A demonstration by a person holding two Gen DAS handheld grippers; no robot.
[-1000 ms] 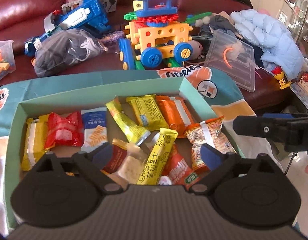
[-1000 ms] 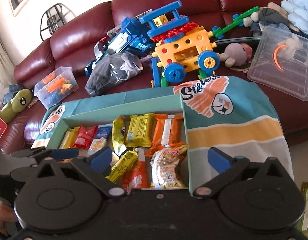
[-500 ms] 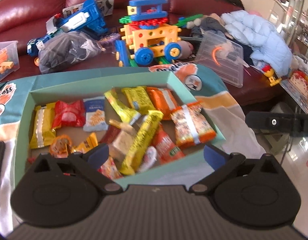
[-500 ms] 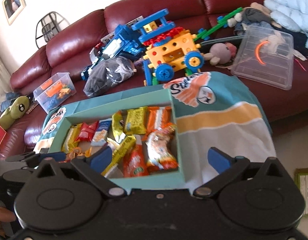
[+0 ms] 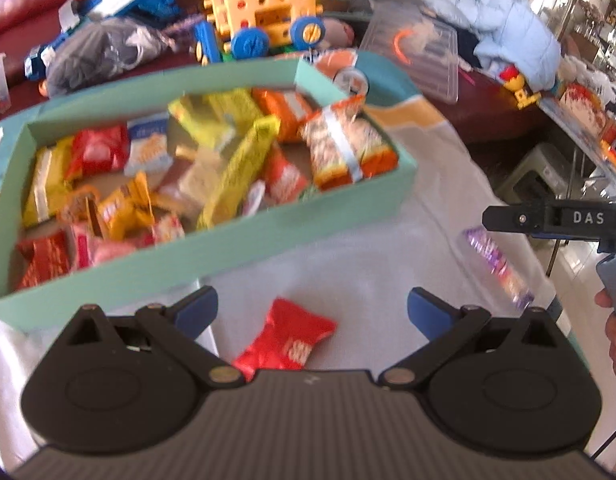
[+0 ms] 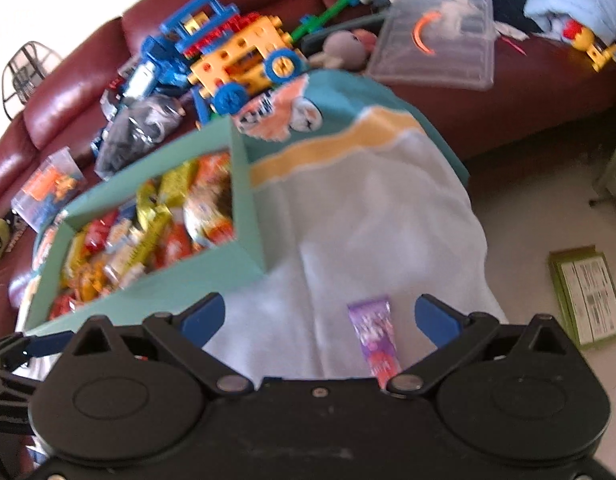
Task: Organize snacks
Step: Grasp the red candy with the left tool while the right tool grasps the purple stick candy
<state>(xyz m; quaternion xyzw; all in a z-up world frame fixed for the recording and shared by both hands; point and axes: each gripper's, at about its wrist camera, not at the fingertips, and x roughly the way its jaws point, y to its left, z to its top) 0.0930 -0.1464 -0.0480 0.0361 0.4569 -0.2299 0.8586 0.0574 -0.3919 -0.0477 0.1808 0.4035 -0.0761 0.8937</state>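
**Inspector:** Reporting on progress. The teal box is sitting on the blanket and is already holding most of the snacks, lying loosely and overlapping. Two items are remaining outside it: a red packet lying on the blanket just in front of the box's near wall, and a purple bar lying further toward the blanket's right edge.

**Supervisor:** And the tools?

**Inspector:** The left gripper is hovering over the red packet with its jaws spread wide; the packet is lying between them, untouched by the pads. The right gripper is standing released as well, its jaws having just been narrowing slightly, with the purple bar between them nearer the right finger and nothing pressing on it. Neither is grasping anything.

**Supervisor:** Obstructions?

**Inspector:** I am judging the route back to the box as short, but the near wall is standing between each loose item and the interior, so each would need lifting over it. Behind the box, a toy vehicle, a clear plastic lid and a grey bag are crowding the sofa, well clear of the work. Both views are blurring.
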